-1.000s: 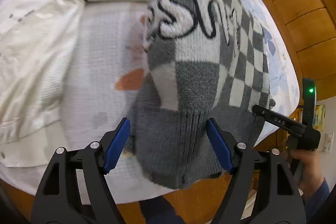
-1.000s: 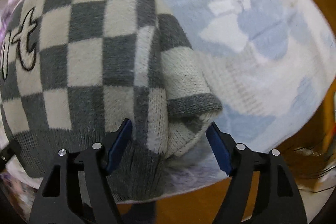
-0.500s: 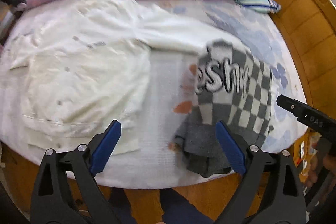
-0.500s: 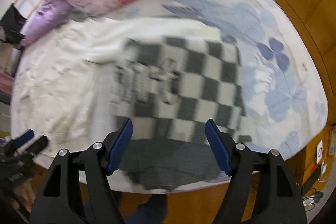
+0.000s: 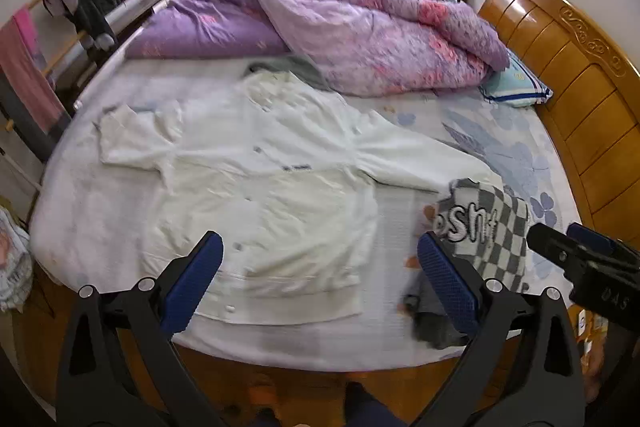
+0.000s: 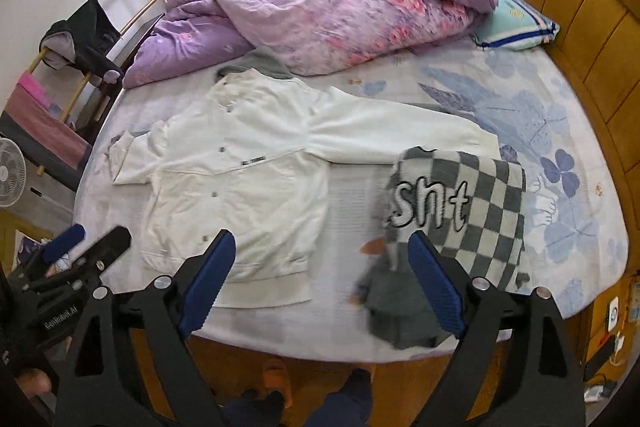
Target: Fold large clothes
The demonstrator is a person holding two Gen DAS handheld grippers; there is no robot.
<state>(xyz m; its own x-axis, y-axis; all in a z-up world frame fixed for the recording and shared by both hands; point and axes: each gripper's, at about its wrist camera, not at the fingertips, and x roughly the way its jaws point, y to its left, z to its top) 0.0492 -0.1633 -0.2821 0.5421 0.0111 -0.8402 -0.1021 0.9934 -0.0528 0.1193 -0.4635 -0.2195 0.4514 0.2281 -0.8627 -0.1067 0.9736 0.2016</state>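
A white jacket (image 5: 260, 187) (image 6: 240, 179) lies spread flat in the middle of the bed, sleeves out to both sides. To its right, near the bed's front edge, a grey-and-white checked sweater (image 5: 488, 227) (image 6: 460, 211) lies folded, its lettering facing up. My left gripper (image 5: 322, 283) hangs high above the bed, its jaws opening with nothing between them. My right gripper (image 6: 320, 283) is just as high, also opening and empty. Each shows in the other's view: the right gripper (image 5: 560, 237) at the right edge, the left gripper (image 6: 90, 243) at the lower left.
A crumpled purple quilt (image 5: 360, 39) fills the far side of the bed. A teal pillow (image 6: 516, 23) rests by the wooden headboard (image 5: 568, 67). A drying rack (image 5: 72, 7) with clothes stands left. The person's feet (image 6: 276, 379) are on the wooden floor at the bed's front edge.
Both grippers have let go of the checked sweater, risen and drawn back from it. Their jaws have spread wider. The sweater stays folded on the bed.
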